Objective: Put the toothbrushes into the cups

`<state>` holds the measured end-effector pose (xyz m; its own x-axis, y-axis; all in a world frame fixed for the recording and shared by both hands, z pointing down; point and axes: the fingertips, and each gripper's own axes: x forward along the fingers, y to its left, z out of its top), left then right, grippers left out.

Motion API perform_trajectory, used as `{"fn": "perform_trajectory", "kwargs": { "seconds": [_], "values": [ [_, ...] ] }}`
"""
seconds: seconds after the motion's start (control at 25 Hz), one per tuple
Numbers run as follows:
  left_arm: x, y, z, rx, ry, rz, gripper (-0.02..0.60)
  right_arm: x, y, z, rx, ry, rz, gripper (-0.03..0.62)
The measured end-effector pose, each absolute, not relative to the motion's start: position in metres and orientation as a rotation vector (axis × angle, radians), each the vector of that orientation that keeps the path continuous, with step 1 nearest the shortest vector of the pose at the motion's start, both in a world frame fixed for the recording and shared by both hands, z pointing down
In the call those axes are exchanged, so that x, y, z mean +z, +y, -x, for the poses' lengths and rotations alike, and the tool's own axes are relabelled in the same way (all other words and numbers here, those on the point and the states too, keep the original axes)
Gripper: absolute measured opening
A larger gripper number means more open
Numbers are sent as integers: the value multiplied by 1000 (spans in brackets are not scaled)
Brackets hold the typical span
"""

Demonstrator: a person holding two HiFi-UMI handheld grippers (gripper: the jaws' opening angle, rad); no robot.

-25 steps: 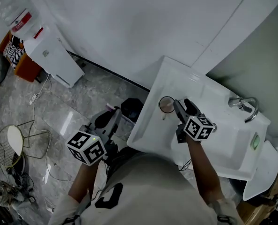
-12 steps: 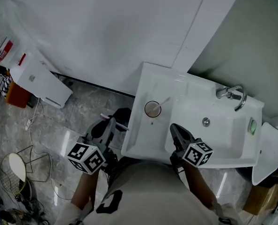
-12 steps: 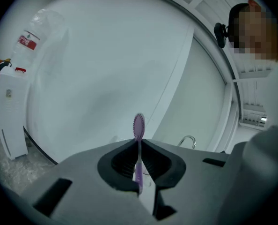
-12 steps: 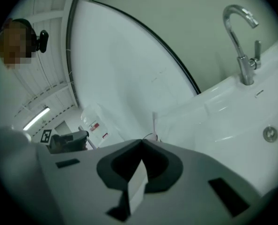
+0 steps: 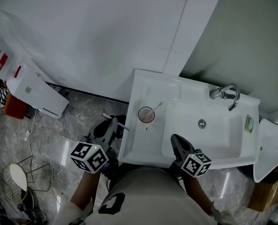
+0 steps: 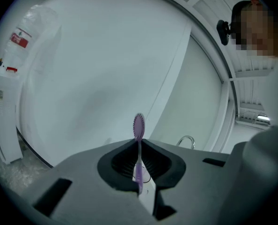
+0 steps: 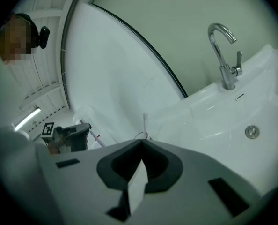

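Observation:
A clear cup [image 5: 146, 115] stands on the left ledge of the white sink [image 5: 143, 144], and a white toothbrush [image 5: 157, 108] leans in it. My left gripper [image 5: 113, 124] hovers over the floor just left of the sink, shut on a purple toothbrush [image 5: 116, 120]. In the left gripper view the purple toothbrush [image 6: 138, 139] stands upright between the jaws of that gripper [image 6: 139, 146]. My right gripper [image 5: 177, 143] is shut and empty over the sink's front edge, right of the cup. The right gripper view shows the white toothbrush [image 7: 145, 122] beyond the closed gripper [image 7: 142, 144].
A chrome faucet [image 5: 224, 93] and the drain [image 5: 201, 123] lie at the sink's back and middle. A small green item [image 5: 249, 123] sits at its right end. On the marble floor at left are a white appliance [image 5: 36, 95] and a wire stand [image 5: 17, 172].
My right gripper has drawn back from the cup to the sink's front edge and shut empty, with the white toothbrush left in the cup. The left gripper still holds the purple toothbrush.

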<state>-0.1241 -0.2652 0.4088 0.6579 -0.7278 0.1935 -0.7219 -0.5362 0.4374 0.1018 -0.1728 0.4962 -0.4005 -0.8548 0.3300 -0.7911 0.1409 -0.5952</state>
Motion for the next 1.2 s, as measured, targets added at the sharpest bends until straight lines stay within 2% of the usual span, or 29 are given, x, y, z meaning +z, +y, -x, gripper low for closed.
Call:
{"fn": "perform_trajectory", "kwargs": {
  "seconds": [0.68,1.2],
  "values": [
    [398,-287,115,-4,-1175,-2367,31,503,-185,-93,-1161,2418,1593,10],
    [410,-311,76,-9,-1101,-2347,31,515,-184,-110,-1217,2395,1626,11]
  ]
}}
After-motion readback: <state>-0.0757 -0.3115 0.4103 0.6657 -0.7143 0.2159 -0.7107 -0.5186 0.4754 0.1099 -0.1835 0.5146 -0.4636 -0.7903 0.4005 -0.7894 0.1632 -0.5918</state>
